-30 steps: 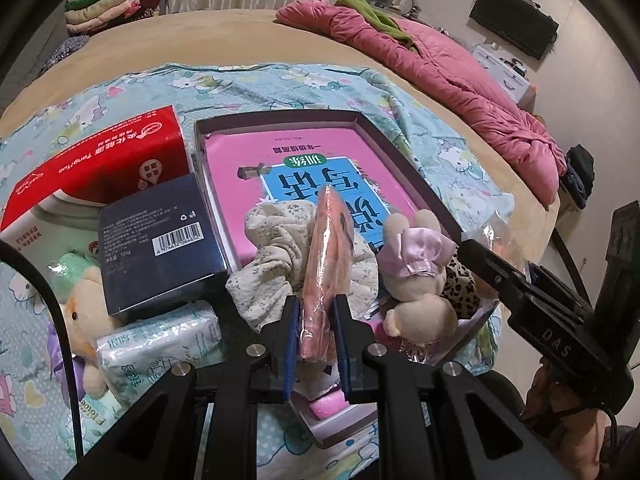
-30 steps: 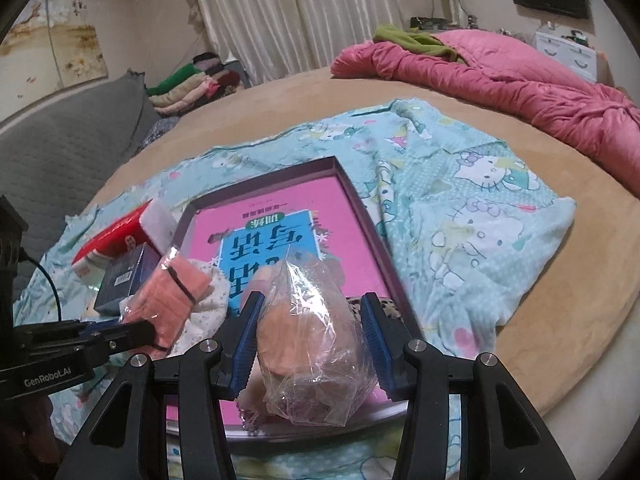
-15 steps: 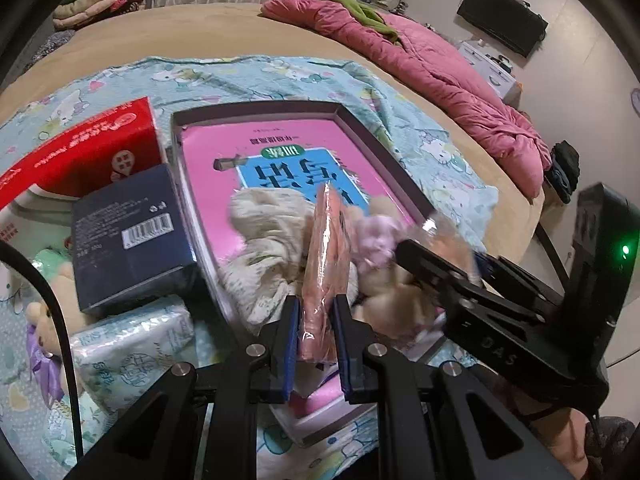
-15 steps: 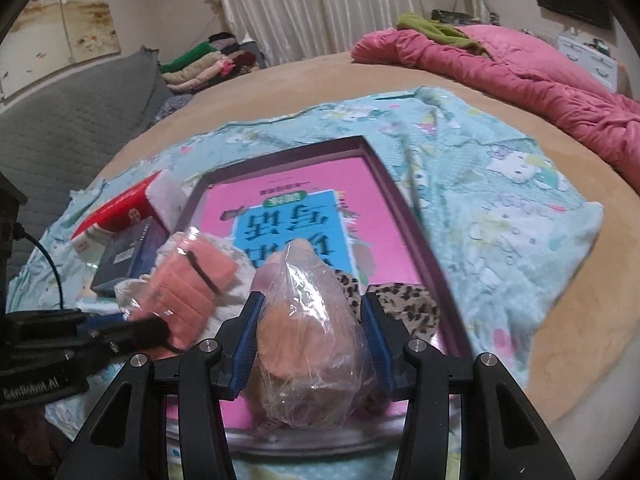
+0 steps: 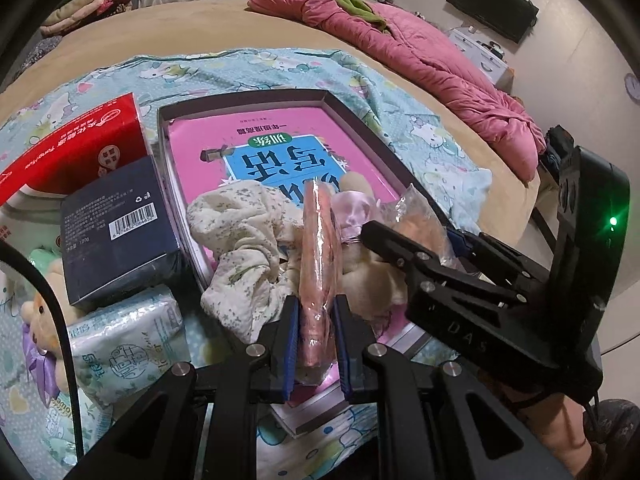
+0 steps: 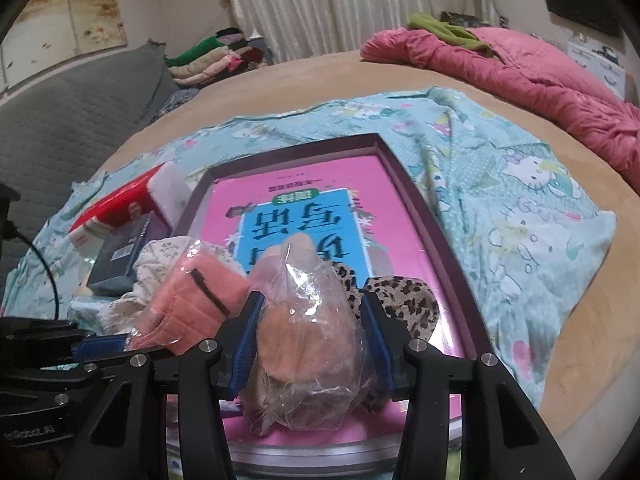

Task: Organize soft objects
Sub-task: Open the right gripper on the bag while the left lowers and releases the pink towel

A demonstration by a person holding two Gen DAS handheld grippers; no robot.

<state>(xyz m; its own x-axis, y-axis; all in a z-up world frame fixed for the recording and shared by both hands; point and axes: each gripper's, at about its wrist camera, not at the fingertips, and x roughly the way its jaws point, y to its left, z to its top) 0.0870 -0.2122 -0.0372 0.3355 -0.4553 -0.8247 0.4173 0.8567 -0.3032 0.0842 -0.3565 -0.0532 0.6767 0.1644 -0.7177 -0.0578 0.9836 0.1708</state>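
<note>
Your left gripper [image 5: 316, 344] has its blue-padded fingers pinched nearly together on a flat salmon-pink cloth pack [image 5: 318, 264] wrapped in clear film; it stands on edge, thin as a board from this side. Your right gripper [image 6: 312, 336] holds its fingers about half apart, pressed against the sides of a crinkly clear plastic bag [image 6: 308, 340] with something soft and peach-coloured inside. Both bundles hang over the near end of a shallow purple-rimmed tray [image 5: 360, 120] lined with a glossy pink printed sheet.

In the tray's near end lie a crumpled cream floral cloth [image 5: 240, 232], a beige plush toy with a lilac satin bow [image 5: 352, 212], and a leopard-print fabric piece [image 6: 404, 300].

The right wrist view shows the pink pack's broad face, ribbed and crossed by a dark band, and the leopard print, which the left view does not show. The left wrist view alone shows a soft tissue packet [image 5: 124, 336] and a small plush doll [image 5: 36, 320] beside a dark blue box [image 5: 116, 232] and a red carton [image 5: 72, 148], all on the cartoon-print turquoise blanket [image 6: 520, 208] spread over the tan bed [image 6: 312, 80].
</note>
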